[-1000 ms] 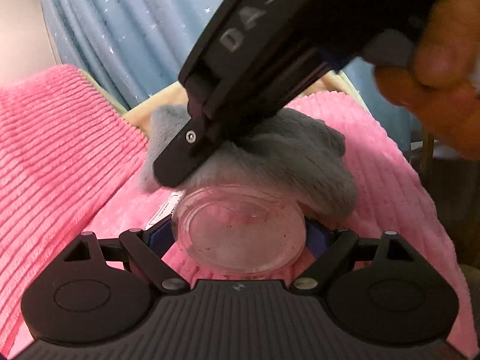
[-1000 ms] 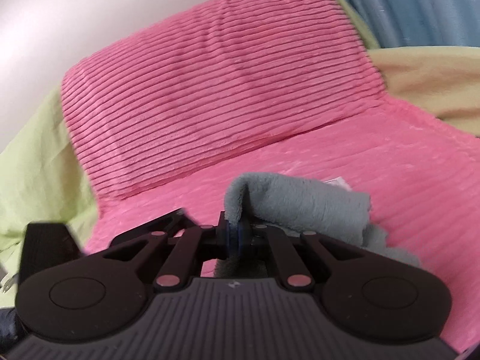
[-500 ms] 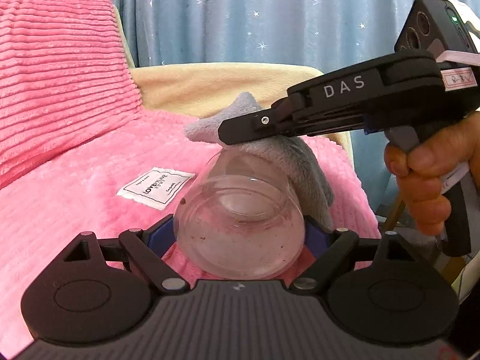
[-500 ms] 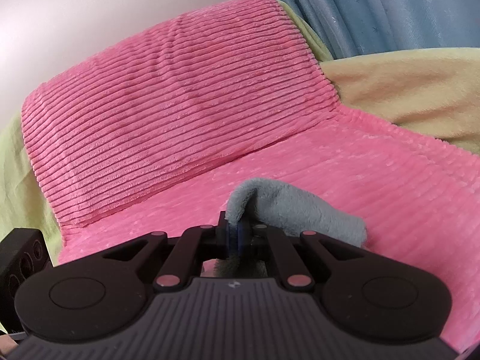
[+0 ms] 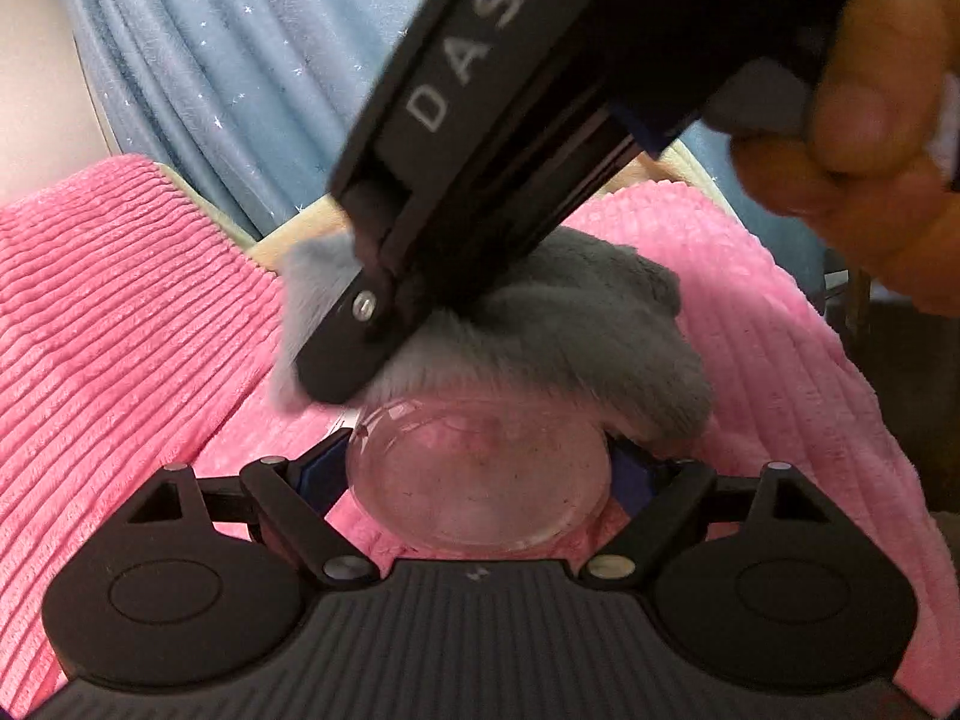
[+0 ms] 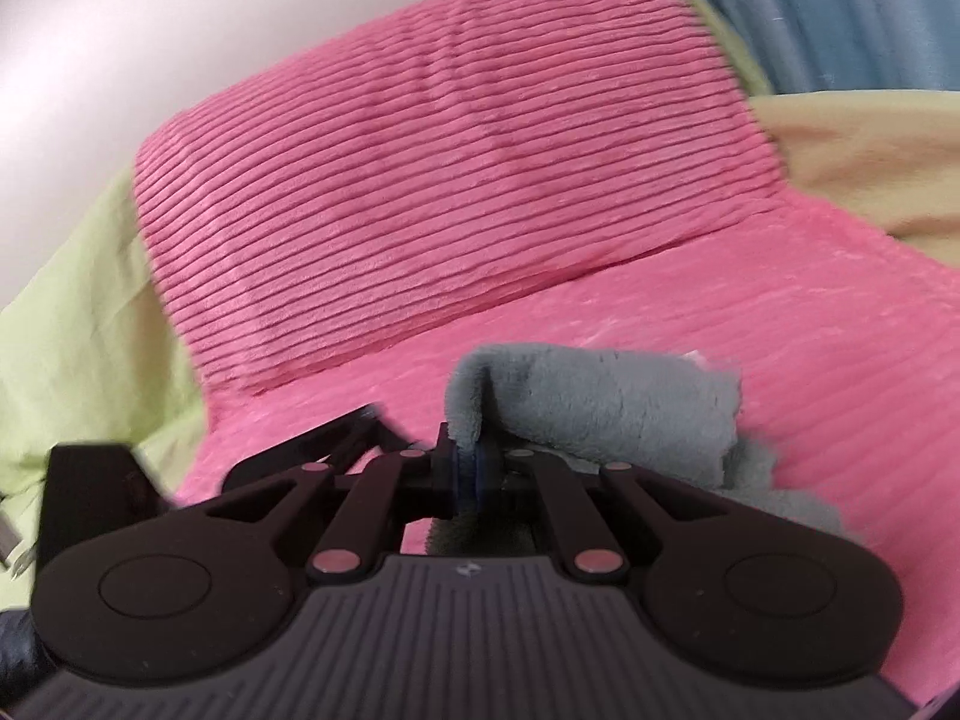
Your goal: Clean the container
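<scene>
Left wrist view: left tongs (image 5: 479, 468) closed on a clear glass container (image 5: 480, 480), base toward the camera, specks visible inside. Grey cloth (image 5: 570, 348) pressed on its far end by the right tongs (image 5: 336, 372), over a pink blanket (image 5: 120, 312). Best to keep the glass clamped firm and rotate the cloth around the rim.

Right wrist view: right tongs (image 6: 471, 468) pinched shut on a cloth fold; container hidden. Light pressure should avoid slipping.
</scene>
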